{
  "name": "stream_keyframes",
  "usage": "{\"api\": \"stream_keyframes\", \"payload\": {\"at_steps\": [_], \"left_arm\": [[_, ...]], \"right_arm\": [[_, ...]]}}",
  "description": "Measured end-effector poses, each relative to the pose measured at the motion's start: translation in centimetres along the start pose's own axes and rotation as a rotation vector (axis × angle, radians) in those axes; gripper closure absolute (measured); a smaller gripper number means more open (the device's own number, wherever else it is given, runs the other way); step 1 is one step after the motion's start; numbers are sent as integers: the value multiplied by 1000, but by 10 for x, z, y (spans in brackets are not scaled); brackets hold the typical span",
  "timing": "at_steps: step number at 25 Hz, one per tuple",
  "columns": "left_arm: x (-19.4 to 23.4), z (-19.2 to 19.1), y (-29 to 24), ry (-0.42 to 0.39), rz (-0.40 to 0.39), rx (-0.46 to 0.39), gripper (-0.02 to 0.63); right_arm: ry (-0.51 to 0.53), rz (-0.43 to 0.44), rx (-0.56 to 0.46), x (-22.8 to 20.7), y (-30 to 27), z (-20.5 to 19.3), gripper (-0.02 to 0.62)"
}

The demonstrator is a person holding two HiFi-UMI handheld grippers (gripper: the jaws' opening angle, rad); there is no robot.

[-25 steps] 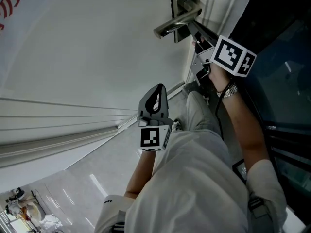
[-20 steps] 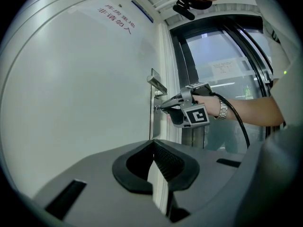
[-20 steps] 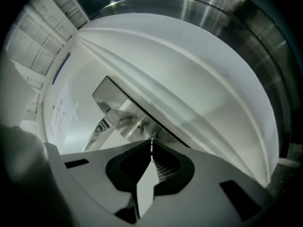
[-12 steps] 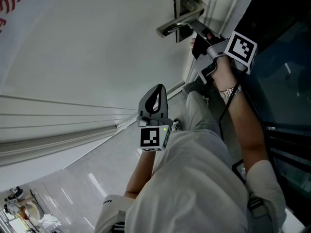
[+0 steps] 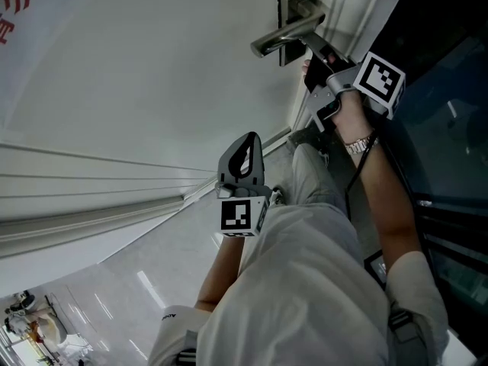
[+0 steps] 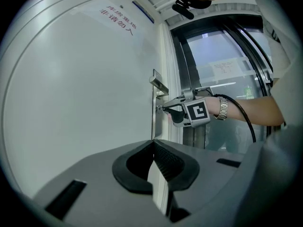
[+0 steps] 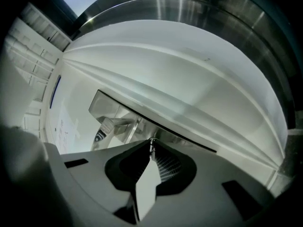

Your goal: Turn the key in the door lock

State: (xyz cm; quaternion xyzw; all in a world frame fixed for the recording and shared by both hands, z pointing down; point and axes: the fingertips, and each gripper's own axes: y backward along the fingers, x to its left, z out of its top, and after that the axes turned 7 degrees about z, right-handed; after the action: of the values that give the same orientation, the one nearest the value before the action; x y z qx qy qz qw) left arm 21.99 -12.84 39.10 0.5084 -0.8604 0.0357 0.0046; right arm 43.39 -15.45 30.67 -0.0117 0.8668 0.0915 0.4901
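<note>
The white door [image 5: 152, 67] carries a metal lever handle [image 5: 280, 36] on a steel lock plate [image 5: 293, 10]. My right gripper [image 5: 309, 46] points at the lock just under the handle, shut on the thin metal key [image 7: 151, 145], whose head shows between the jaw tips. From the right gripper view the lock plate [image 7: 124, 122] lies directly ahead. The left gripper view shows the right gripper [image 6: 163, 109] with its tips at the plate [image 6: 155, 98]. My left gripper [image 5: 245, 147] hangs lower, well back from the door, shut and empty [image 6: 154, 143].
A white door frame [image 5: 343, 6] and dark glass panels [image 5: 450, 128] stand to the right of the lock. The person's leg [image 5: 316, 181] and shoe are below the right arm. Red lettering [image 5: 19, 10] marks the door. Clutter [image 5: 38, 330] lies on the pale floor.
The right gripper has rolled about its own axis at the lock, so its marker cube now faces differently. The left gripper has stayed where it was.
</note>
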Motion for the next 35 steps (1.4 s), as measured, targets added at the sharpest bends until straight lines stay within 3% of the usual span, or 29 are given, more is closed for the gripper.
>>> {"api": "stream_keyframes", "payload": {"at_steps": [6,9,16,20,29,35], "left_arm": [[6,-1,2,1,14,0,597],[10,-5,2,1,23,16,598],[5,-7,1,2,7,22,597],[4,-5,0,5,6,10,597],[10,-5,1,11,21,11,597],[11,-3,2,11,15,5,597]], "right_arm": [[140,-28,-21,-2,11,-9,494],[269,-32,23,1,16,-19,456],[657,-85,149,13,17,-27,454],[892,-132,170,18,17,-24,454],[1639,-268,308,22,10,-32,454],[1912,-317,394,19,4,-35,454]]}}
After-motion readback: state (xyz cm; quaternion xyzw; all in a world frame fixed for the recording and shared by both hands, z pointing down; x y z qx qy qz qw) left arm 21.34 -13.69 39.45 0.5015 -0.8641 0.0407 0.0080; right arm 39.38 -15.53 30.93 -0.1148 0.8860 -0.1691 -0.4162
